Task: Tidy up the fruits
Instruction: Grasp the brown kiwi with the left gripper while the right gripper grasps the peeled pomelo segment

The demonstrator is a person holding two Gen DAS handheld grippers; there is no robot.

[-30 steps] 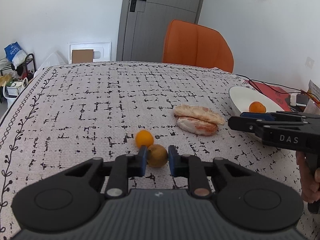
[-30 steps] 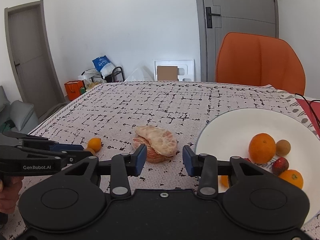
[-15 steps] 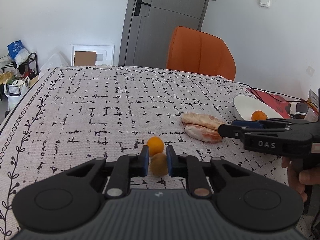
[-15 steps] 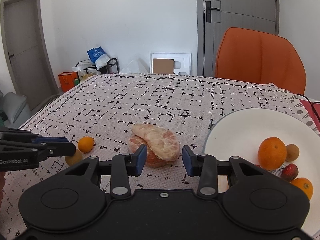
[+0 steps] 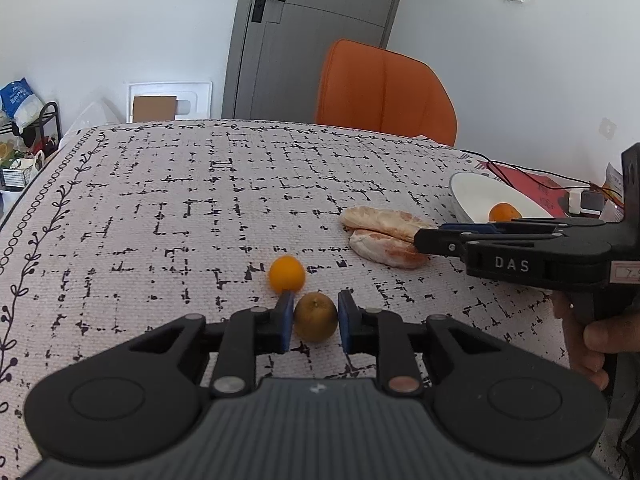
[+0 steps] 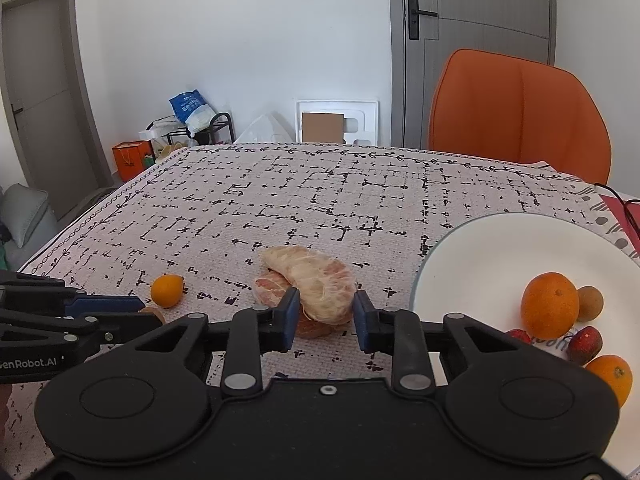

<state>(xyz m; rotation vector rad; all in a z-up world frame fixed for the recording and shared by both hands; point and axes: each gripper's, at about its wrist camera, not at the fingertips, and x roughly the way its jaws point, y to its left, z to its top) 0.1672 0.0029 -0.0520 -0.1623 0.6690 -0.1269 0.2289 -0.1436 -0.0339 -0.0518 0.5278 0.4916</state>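
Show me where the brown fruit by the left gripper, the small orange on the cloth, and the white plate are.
brown fruit (image 5: 315,317), left wrist view, middle of its skin.
small orange (image 5: 286,273), left wrist view, centre of the fruit.
white plate (image 6: 480,264), right wrist view, bare inner surface.

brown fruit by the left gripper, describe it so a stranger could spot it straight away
On the patterned tablecloth, look left of the white plate and the peeled pomelo segments, at the near edge. The brown fruit sits between the left gripper pads. It is dull brown, unlike the bright small orange just behind it.
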